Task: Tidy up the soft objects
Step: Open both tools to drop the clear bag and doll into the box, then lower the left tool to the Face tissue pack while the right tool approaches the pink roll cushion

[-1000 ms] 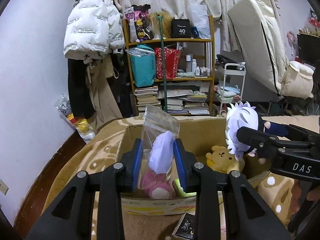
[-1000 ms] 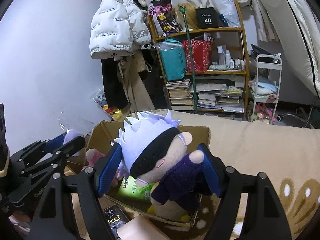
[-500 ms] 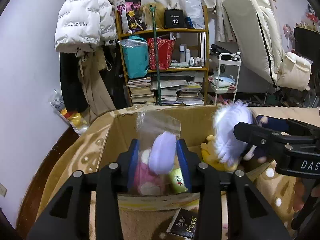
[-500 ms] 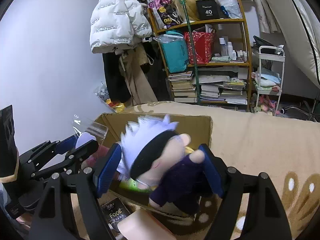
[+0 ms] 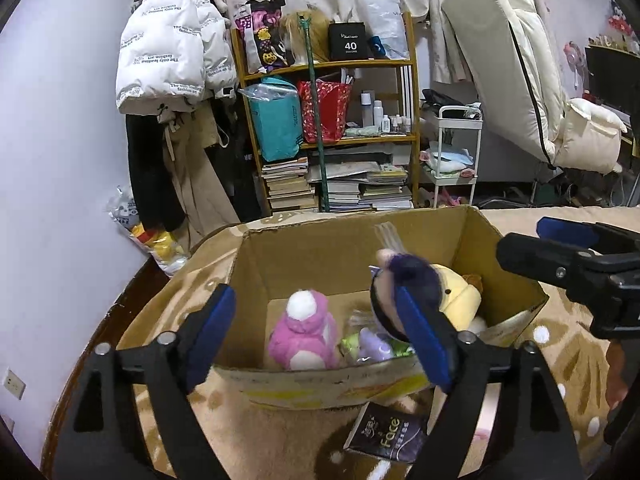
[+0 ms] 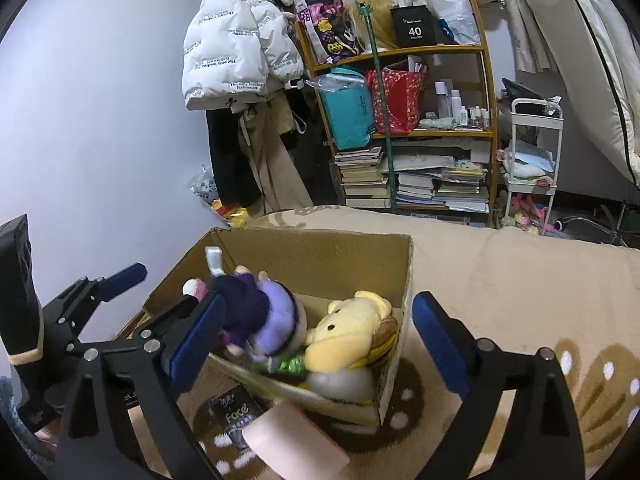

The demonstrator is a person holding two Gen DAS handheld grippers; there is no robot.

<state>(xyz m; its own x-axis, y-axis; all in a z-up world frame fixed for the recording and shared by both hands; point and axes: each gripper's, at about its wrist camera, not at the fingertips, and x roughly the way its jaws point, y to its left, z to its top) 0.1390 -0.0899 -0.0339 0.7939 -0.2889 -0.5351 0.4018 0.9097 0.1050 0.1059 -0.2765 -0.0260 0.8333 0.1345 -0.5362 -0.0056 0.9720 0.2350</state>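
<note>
- Your left gripper (image 5: pixel 316 340) hangs over the near edge of the open brown cardboard box (image 5: pixel 320 252), its blue-padded jaws spreading, and nothing is pinched between them.
- Your right gripper (image 6: pixel 316 344) sits at the box's other side, jaws also widening to a broad gap; its pads press on nothing.
- Between the two of you, the dark-clothed doll with pale lilac hair (image 6: pixel 260 320) is blurred inside the box, tumbled against the right gripper's left pad side; you cannot tell whether it has settled.
- Down on the box floor you have a pink and white plush animal (image 5: pixel 302 332) standing near the middle.
- Beside it on the right lies a small lilac plush in a clear plastic bag (image 5: pixel 372 344), resting on a green packet (image 6: pixel 290 364).
- A yellow bear plush (image 6: pixel 348 336) fills the right end of the box, touching the doll.
- Outside the box, on the tan blanket with brown and white patterns (image 6: pixel 500 288), a black "Face" packet (image 5: pixel 386 432) lies just against the near wall.
- A pale pink block (image 6: pixel 296 440) lies just beside that packet.
</note>
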